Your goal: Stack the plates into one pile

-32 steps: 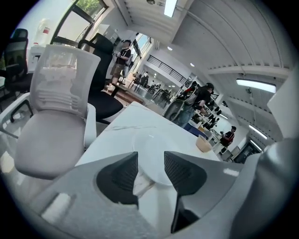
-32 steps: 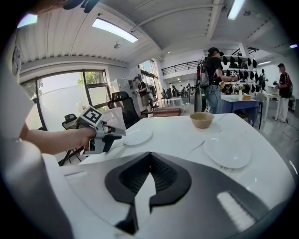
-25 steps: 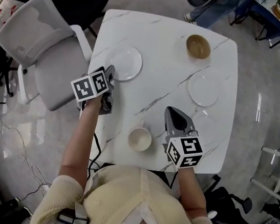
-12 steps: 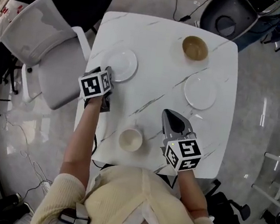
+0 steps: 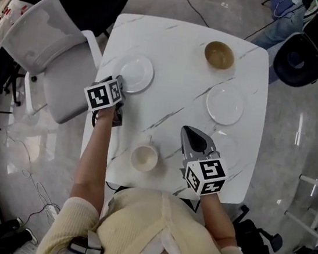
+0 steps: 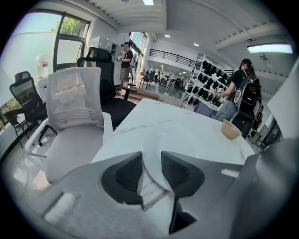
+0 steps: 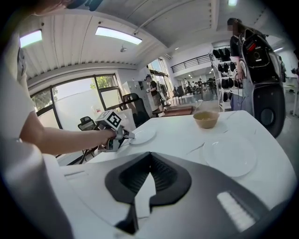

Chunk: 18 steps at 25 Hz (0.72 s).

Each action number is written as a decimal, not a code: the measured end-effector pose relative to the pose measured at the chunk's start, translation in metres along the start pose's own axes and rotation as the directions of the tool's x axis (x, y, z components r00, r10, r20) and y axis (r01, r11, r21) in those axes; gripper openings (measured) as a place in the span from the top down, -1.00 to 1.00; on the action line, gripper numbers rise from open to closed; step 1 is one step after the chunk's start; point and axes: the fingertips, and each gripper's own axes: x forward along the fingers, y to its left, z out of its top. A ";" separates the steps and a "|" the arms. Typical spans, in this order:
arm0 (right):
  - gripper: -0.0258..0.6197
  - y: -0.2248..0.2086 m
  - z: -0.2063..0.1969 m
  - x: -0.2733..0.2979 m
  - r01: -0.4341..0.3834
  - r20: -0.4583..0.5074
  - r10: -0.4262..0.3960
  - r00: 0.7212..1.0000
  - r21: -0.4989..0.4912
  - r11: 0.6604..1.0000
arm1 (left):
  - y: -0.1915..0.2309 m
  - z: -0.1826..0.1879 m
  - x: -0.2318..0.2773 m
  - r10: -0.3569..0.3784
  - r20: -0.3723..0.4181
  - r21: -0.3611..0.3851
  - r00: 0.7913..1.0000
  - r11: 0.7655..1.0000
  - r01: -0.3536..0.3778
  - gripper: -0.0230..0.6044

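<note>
Two white plates lie on the white marble table point(image 5: 181, 50). The left plate point(image 5: 135, 73) point(image 6: 180, 140) point(image 7: 141, 136) is near the table's left edge. The right plate point(image 5: 225, 104) point(image 7: 230, 155) lies apart from it on the right side. My left gripper point(image 5: 121, 86) point(image 6: 152, 169) point(image 7: 125, 135) sits at the left plate's near rim. Its jaws have just been closing, the rim is between them, and a strip of table still shows beside one pad. My right gripper point(image 5: 191, 134) point(image 7: 150, 156) hovers shut and empty over the table's near middle.
A brown bowl point(image 5: 219, 55) point(image 6: 231, 129) point(image 7: 206, 119) stands at the far side. A white cup point(image 5: 144, 157) sits near the front edge between my arms. A grey office chair point(image 5: 46, 49) point(image 6: 74, 107) is pushed up at the left. A black chair point(image 5: 311, 45) stands beyond the far right corner.
The left gripper has stayed at the left plate's rim and tilted a little. The right gripper has barely shifted. A person's legs beyond the table have gone and a black chair shows there.
</note>
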 end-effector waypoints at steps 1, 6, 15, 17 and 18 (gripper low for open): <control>0.91 0.000 0.000 -0.001 -0.001 0.000 0.001 1.000 -0.002 1.000 | 0.001 0.001 -0.001 0.002 0.005 -0.008 1.000 1.000 -0.002 0.52; 0.91 0.001 0.000 -0.006 0.000 0.005 0.000 1.000 -0.006 1.000 | -0.006 0.018 -0.017 0.002 0.074 0.044 0.997 0.999 -0.005 0.64; 0.91 0.005 0.001 -0.012 0.006 0.026 -0.006 1.000 0.000 1.000 | -0.026 0.041 -0.049 -0.043 0.170 0.091 0.985 0.995 0.028 0.78; 0.91 0.008 0.002 -0.015 0.005 0.032 -0.005 0.999 0.005 1.000 | -0.031 0.043 -0.055 -0.059 0.180 0.103 0.982 0.994 0.041 0.79; 0.91 0.009 0.002 -0.016 0.004 0.034 -0.004 0.999 0.007 1.000 | -0.034 0.044 -0.058 -0.068 0.186 0.111 0.980 0.993 0.047 0.80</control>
